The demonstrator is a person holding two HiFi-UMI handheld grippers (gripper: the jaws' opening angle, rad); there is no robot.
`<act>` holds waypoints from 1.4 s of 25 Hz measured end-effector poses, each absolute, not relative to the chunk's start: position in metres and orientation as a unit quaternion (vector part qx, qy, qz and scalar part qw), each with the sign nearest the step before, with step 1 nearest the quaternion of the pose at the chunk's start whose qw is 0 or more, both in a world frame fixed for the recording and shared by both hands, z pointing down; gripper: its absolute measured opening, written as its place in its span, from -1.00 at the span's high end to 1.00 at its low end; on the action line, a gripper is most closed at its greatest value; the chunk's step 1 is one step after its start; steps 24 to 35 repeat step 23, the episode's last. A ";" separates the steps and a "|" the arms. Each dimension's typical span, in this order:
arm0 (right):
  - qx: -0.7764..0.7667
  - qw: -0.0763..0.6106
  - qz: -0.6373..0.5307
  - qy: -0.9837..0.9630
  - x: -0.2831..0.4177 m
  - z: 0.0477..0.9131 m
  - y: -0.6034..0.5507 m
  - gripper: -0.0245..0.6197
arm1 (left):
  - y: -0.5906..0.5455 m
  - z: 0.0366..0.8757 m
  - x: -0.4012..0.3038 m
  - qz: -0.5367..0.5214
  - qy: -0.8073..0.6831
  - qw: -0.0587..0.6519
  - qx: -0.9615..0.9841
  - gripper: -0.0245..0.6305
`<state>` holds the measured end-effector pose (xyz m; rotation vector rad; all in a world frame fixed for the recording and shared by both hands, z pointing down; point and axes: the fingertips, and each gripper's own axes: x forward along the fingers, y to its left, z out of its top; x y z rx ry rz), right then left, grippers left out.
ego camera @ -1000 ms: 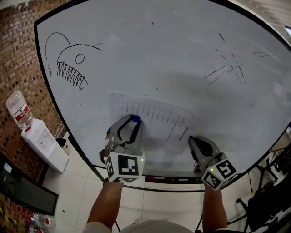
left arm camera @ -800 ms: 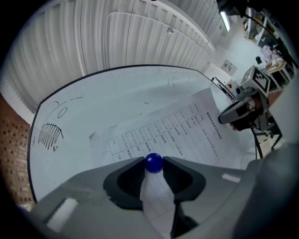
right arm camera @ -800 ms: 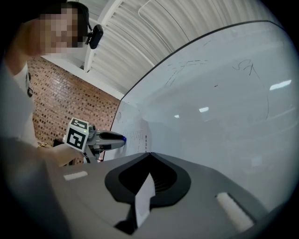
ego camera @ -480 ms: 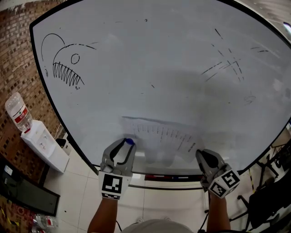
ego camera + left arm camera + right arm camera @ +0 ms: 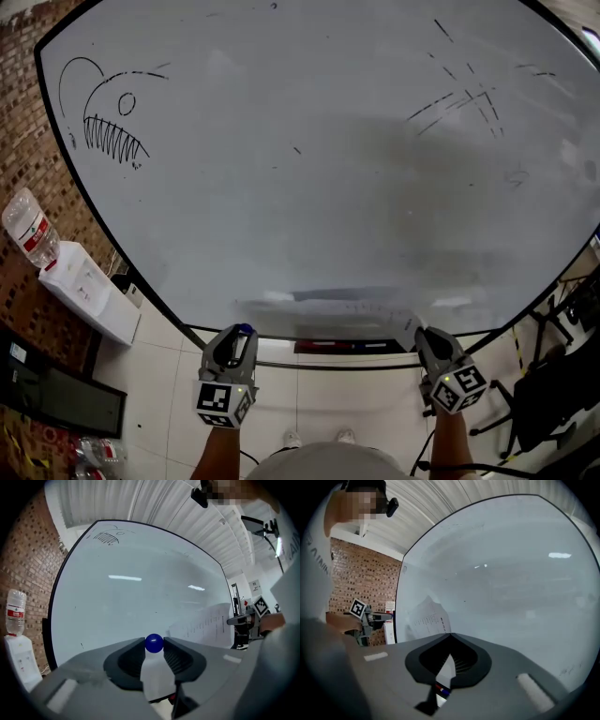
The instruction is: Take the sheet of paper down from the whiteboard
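The sheet of paper with printed lines hangs off the whiteboard, seen almost edge-on along the board's lower edge. Its right corner runs into my right gripper, which is shut on it. From the right gripper view the sheet spreads leftward past the closed jaw tips. My left gripper is shut on a small blue ball-shaped magnet, away from the board. The paper lies to its right in the left gripper view. Both grippers sit low, below the board's bottom frame.
A fish sketch and faint pen strokes mark the board. A water bottle stands on a white box by the brick wall at left. A dark panel lies lower left, and a black stand is at right.
Both grippers have dropped from the board's lower middle to below its bottom frame. The sheet came down with the right gripper and now shows edge-on. The blue magnet stayed in the left gripper.
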<state>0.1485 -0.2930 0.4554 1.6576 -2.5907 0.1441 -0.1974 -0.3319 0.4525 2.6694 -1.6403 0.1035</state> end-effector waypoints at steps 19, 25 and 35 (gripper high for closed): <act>0.521 0.027 0.046 -0.852 0.142 0.447 -0.293 0.90 | -0.328 0.460 -0.175 0.060 -0.522 -0.006 0.851 0.53; 0.521 0.026 0.049 -0.852 0.143 0.446 -0.295 0.90 | -0.330 0.461 -0.170 0.062 -0.519 -0.012 0.852 0.53; 0.521 0.026 0.049 -0.852 0.143 0.446 -0.295 0.90 | -0.330 0.461 -0.170 0.062 -0.519 -0.012 0.852 0.53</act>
